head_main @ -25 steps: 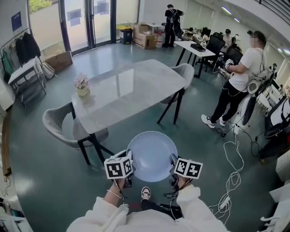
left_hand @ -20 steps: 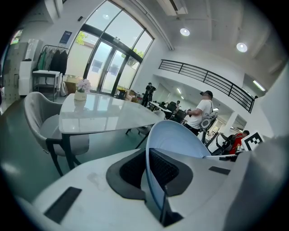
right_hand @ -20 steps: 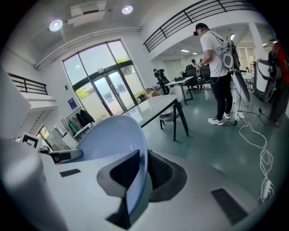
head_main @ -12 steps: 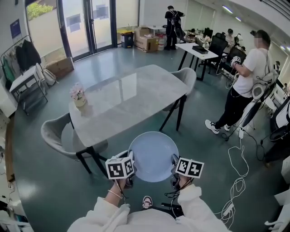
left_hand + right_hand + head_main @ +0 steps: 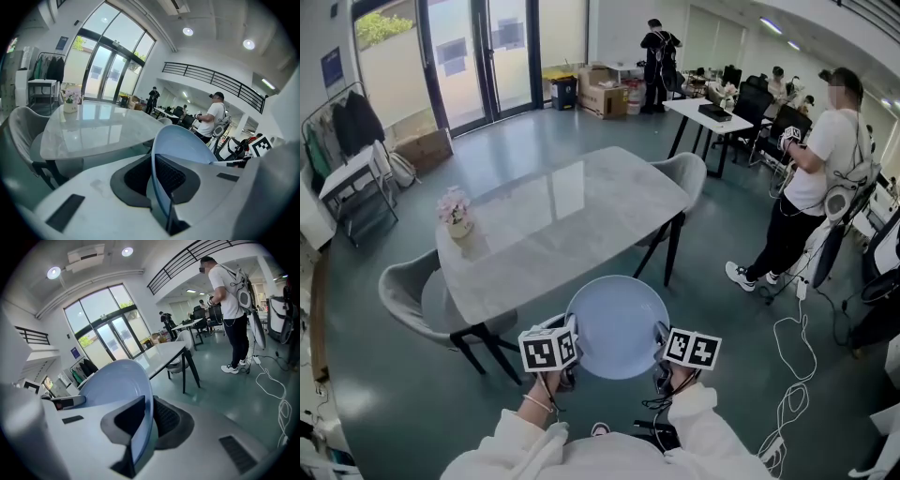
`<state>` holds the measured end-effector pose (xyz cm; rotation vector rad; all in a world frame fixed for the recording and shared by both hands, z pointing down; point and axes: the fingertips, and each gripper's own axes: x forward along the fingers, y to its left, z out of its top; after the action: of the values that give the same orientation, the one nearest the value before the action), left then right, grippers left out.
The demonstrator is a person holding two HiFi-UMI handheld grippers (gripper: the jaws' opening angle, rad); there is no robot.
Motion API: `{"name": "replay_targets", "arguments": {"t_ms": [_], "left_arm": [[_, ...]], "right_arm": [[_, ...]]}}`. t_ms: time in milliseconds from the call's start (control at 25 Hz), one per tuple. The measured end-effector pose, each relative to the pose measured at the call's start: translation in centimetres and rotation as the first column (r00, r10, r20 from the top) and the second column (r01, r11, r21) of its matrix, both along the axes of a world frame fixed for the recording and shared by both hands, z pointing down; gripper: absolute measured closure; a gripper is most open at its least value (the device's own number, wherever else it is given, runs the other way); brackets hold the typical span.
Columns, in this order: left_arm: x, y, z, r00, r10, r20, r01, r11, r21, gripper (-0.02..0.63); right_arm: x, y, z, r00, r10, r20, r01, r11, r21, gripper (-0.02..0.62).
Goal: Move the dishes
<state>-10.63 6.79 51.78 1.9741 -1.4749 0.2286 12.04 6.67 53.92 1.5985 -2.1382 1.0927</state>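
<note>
A pale blue plate (image 5: 617,325) is held level in front of me, just short of the near end of the grey marble table (image 5: 558,211). My left gripper (image 5: 565,349) is shut on the plate's left rim and my right gripper (image 5: 660,347) is shut on its right rim. In the left gripper view the plate (image 5: 180,145) stands edge-on between the dark pads, with the table (image 5: 98,126) beyond. The right gripper view shows the plate (image 5: 117,385) pinched the same way.
A small flower pot (image 5: 456,214) stands at the table's left end. Grey chairs sit at the left (image 5: 412,295) and far right (image 5: 684,173). A person in white (image 5: 811,178) stands to the right, with cables (image 5: 792,394) on the floor. Boxes and desks are further back.
The view has drawn closer to the table, with the plate carried forward between both grippers. The grip on the plate is unchanged.
</note>
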Motion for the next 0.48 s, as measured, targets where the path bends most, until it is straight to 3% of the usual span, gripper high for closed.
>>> {"name": "replay_targets", "arguments": {"t_ms": [480], "left_arm": [[1.8,-2.3,0.4,1.0,-0.001,0.012,0.002,1.0,-0.031,0.58]], "right_arm": [[1.9,-3.0,0.4,1.0,-0.007,0.014,0.007,1.0,-0.017,0.494]]}}
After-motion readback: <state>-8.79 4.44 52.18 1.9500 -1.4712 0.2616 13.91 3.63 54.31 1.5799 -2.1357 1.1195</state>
